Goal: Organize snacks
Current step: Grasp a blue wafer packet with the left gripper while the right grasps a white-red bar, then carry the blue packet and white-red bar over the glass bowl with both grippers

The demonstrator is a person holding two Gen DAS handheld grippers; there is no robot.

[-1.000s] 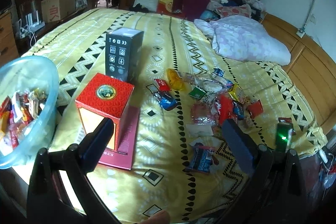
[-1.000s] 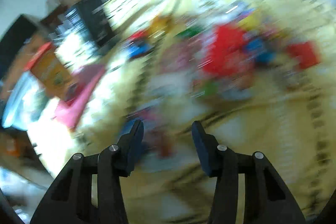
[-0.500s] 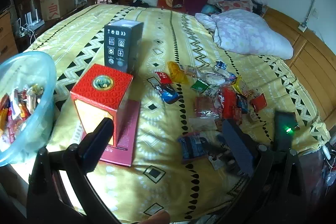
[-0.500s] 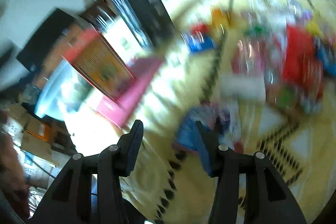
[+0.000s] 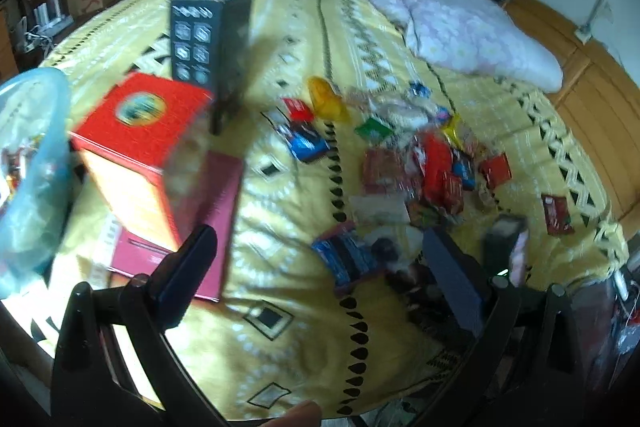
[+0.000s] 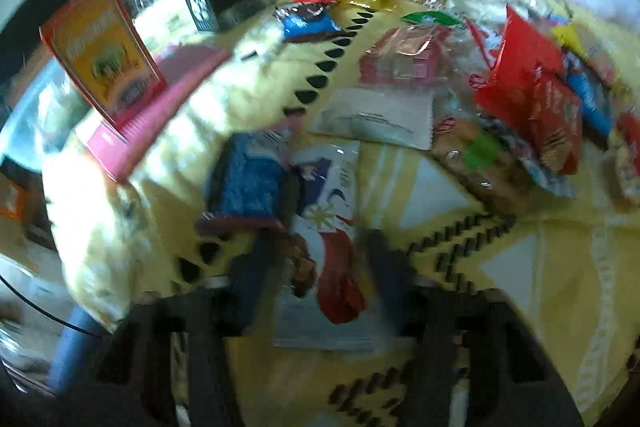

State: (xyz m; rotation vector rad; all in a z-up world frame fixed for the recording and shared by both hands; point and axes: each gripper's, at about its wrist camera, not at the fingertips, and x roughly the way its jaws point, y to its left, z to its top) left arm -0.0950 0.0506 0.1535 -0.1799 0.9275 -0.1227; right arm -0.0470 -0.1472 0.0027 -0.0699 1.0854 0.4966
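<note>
**Inspector:** Right tongs [image 6: 316, 247] first. The jaws are closing to about their tightest, and a white-and-red packet [image 6: 332, 227] lies flat on the bed [image 6: 520, 287] between the fingers. Blur hides how firm the bite is.

**Assessor:** Main risk there?

**Inspector:** In my judgement, a poor hold. The packet is thin, slick film lying on soft cloth. The fingers may pinch the bedspread along with it, or catch only an edge, so that it slides out on the lift.

**Assessor:** Anything close by?

**Inspector:** A blue packet [image 6: 248, 183] lies just ahead of the left-hand finger and touches the held packet's edge. It could be dragged along or flicked aside. The near edge of the bed is just behind the tongs, so anything knocked loose may go to the floor.

**Assessor:** Left tongs?

**Inspector:** Left tongs [image 5: 316, 233] stand wide open and hold nothing. They hover above the bedspread.

**Assessor:** Further out?

**Inspector:** The main snack pile [image 6: 528, 87] is ahead and to the right of the right tongs, unsorted. A blue bowl [image 5: 48, 107], already holding snacks, sits far to the left of the left tongs. A red box [image 5: 140, 123] stands between. A carry to the bowl would probably pass close by that box, and a loose grip could drop the packet short.
</note>
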